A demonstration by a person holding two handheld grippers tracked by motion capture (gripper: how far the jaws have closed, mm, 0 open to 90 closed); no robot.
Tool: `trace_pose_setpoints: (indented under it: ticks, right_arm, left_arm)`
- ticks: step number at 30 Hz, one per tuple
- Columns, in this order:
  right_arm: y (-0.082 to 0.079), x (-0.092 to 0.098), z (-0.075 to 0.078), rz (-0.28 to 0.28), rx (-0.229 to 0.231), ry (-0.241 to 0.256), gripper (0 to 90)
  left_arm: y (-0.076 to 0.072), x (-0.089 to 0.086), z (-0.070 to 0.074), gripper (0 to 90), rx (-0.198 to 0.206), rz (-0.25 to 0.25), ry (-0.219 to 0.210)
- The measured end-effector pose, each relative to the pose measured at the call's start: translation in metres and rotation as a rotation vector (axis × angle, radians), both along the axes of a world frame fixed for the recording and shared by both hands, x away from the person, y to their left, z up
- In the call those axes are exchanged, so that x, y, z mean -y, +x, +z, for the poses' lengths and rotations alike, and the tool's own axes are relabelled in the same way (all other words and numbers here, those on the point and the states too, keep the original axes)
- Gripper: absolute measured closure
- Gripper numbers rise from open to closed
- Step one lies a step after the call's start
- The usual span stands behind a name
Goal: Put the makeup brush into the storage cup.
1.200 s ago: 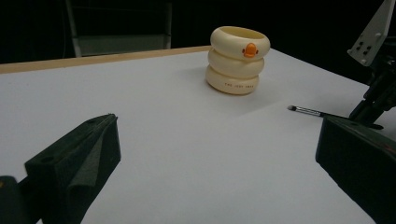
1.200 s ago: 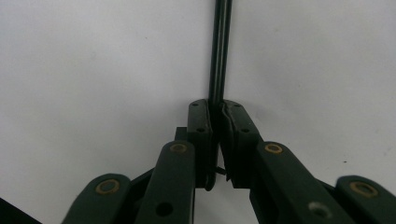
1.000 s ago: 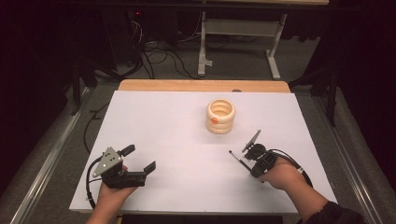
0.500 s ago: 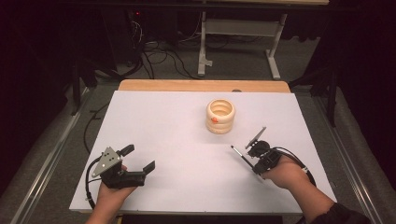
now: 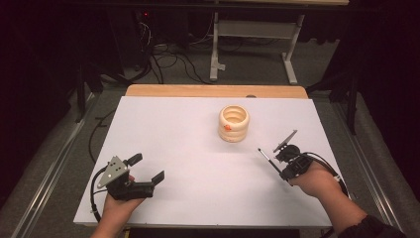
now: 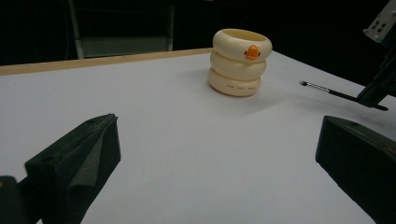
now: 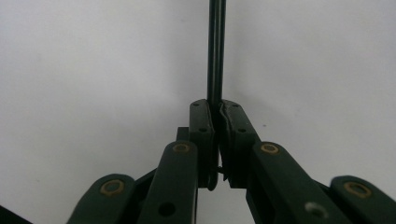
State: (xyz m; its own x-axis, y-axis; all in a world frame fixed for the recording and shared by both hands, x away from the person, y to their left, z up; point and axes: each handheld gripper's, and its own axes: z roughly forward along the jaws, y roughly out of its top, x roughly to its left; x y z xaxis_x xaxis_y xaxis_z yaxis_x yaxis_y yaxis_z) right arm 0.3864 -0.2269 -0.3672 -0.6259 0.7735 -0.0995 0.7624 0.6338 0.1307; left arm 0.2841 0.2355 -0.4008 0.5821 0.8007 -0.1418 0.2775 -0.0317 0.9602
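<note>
The right hand-held gripper (image 5: 279, 159) pinches a thin black brush (image 5: 265, 157) that points up and left toward the cream ring-shaped holder (image 5: 234, 123), while the left hand-held gripper (image 5: 146, 168) rests open, farther away.

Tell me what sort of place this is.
Probably a lab or recording workspace, not a home: a white-topped table in a dark room, loose cables on the floor behind it, and a metal desk frame beyond.
</note>
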Motion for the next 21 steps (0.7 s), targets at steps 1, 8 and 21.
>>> trace_pose_setpoints:
  ticks: [1,8,21]
  right_arm:
    - [0.0000,0.0015,-0.0003,-0.012,0.000,0.006,86.4]
    - [0.0011,0.0073,-0.0021,-0.023,0.001,0.014,86.4]
    - [-0.0016,0.0043,0.0000,-0.030,0.089,0.070,86.4]
  left_arm:
    - [0.0001,0.0001,0.0000,0.7,0.000,0.000,0.000]
    - [-0.0001,-0.0001,0.0000,0.7,0.000,0.002,-0.001]
    - [-0.0001,-0.0007,0.0000,0.7,0.001,0.004,-0.002]
